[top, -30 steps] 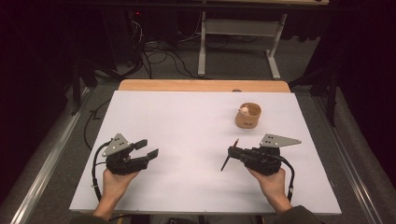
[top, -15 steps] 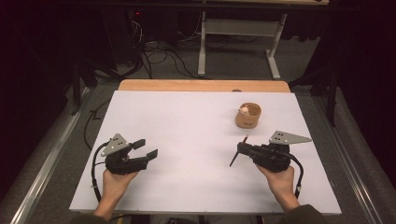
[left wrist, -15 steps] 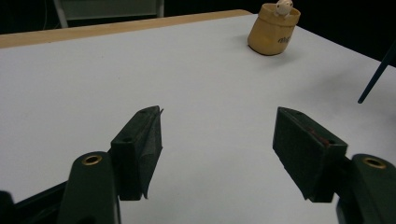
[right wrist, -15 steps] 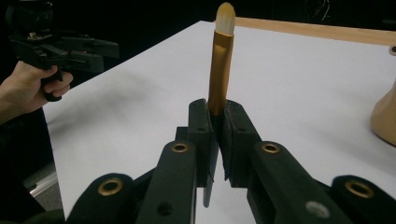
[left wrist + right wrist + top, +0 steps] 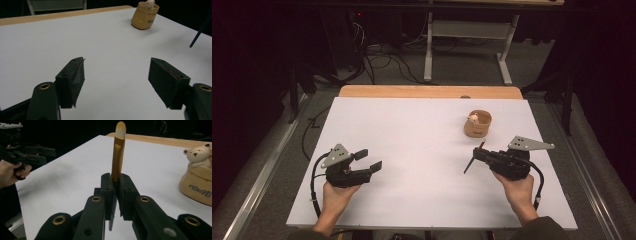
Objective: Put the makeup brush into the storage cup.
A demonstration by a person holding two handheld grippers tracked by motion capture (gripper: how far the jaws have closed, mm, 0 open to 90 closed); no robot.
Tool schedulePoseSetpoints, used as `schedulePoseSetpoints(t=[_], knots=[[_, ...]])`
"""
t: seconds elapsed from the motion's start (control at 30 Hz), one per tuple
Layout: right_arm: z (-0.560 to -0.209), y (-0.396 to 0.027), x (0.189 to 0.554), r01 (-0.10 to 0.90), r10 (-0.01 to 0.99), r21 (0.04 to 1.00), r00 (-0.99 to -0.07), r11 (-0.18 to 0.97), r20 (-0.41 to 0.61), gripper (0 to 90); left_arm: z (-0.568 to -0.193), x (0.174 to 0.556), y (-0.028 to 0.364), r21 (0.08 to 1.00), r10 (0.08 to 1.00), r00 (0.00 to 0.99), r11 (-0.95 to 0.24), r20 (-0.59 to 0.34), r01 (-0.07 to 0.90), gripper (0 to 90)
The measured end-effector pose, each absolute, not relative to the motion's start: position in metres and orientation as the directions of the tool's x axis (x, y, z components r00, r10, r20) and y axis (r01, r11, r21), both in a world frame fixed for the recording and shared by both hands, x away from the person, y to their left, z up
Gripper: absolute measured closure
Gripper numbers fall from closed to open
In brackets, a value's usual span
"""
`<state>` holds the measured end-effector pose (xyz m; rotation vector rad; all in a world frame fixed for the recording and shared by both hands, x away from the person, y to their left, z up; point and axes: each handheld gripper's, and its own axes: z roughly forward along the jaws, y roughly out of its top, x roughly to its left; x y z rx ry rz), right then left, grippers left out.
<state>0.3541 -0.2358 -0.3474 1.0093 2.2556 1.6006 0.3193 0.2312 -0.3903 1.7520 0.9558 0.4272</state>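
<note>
My right gripper [image 5: 480, 152] is shut on a thin brush [image 5: 472, 164], whose dark handle slants down to the left. In the right gripper view the brush [image 5: 117, 157] has a gold ferrule and pale bristles that rise from between the jaws of my right gripper [image 5: 116, 181]. A tan cup with a small bear figure [image 5: 477, 123] stands just beyond that gripper, apart from it. My left gripper [image 5: 372, 159] rests near the front left. Its jaws have just been opening and nothing lies between them [image 5: 116, 67]. The cup [image 5: 145, 15] stands far off to its right.
The white table top [image 5: 412, 130] ends at a wooden strip [image 5: 427, 91] along its far edge. Beyond it are floor cables and a metal stand frame [image 5: 467, 30]. The other hand and its gripper [image 5: 17, 155] sit at the left of the right gripper view.
The right hand has moved to the right and a little farther back, with the brush in its jaws. The left gripper's jaws stand slightly wider; that hand has stayed put.
</note>
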Motion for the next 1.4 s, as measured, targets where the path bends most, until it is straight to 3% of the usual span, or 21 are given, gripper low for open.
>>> schedulePoseSetpoints(t=[1.4], knots=[[-0.315, -0.266, 0.386, 0.4, 0.716, 0.904, -0.674, 0.149, 0.18, 85.6, -0.392, 0.322, 0.23, 0.901, 0.77, 0.619, -0.145, -0.157, 0.408, 23.3]])
